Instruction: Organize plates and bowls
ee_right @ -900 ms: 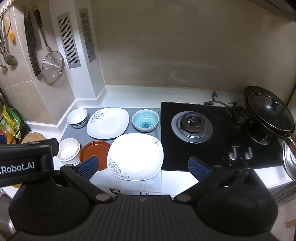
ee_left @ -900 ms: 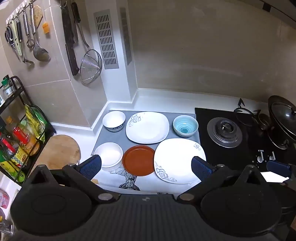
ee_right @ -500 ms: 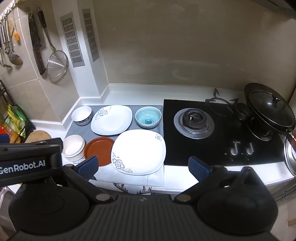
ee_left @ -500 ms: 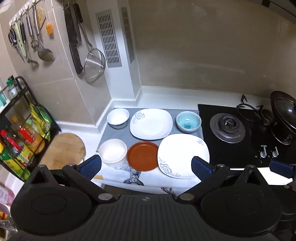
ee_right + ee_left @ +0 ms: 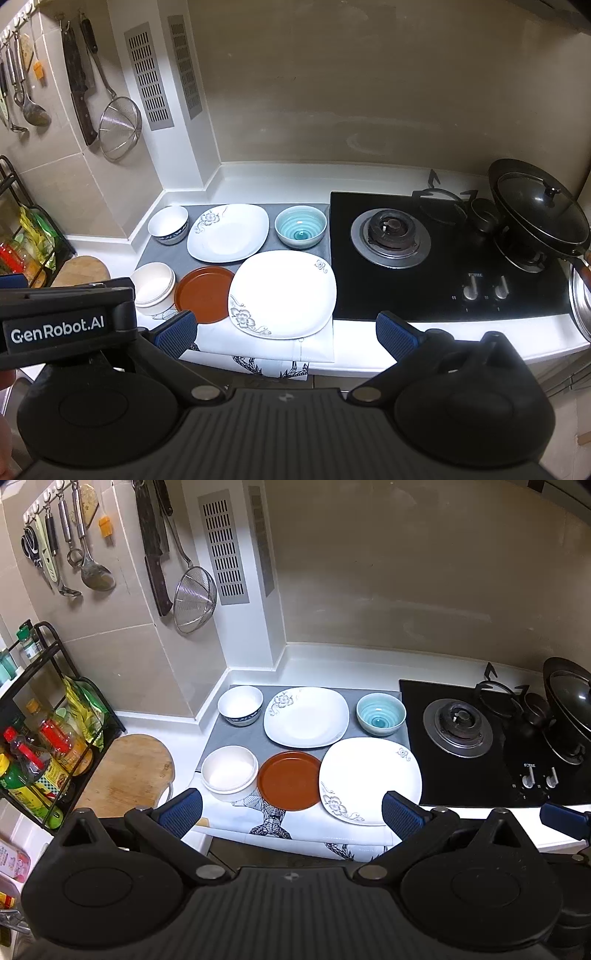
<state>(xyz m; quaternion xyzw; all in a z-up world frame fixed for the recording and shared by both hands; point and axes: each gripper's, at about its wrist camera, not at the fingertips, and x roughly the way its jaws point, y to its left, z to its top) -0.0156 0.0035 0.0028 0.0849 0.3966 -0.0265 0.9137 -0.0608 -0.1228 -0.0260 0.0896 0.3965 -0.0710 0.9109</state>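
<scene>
Nearest the lens at the bottom of the left wrist view, the left gripper (image 5: 291, 814) is spread wide with nothing between its blue pads. The right gripper (image 5: 284, 334) fills the bottom of its own view the same way, jaws apart and empty, with the left tool's black body at its lower left.

Just beyond the fingertips, a patterned cloth (image 5: 269, 821) hangs over the counter edge. On it, in the middle of the frame, sits a front row: a cream bowl (image 5: 229, 773) at left, a brown round plate (image 5: 290, 781) beside it, and a large white square plate (image 5: 369, 779) with floral corners at right, its edge overlapping the brown plate's rim.

Behind them on a grey mat (image 5: 240, 734) is a second row: a white bowl with blue band (image 5: 240, 705), a smaller white floral plate (image 5: 306, 716), and a teal bowl (image 5: 380, 714).

To the right lies a black gas hob (image 5: 458, 727) with a lidded wok (image 5: 535, 210) at far right. At lower left a wooden cutting board (image 5: 125, 771) lies beside a condiment rack (image 5: 48, 734). In the upper left, a strainer (image 5: 194, 600), knives and ladles hang on the tiled wall.
</scene>
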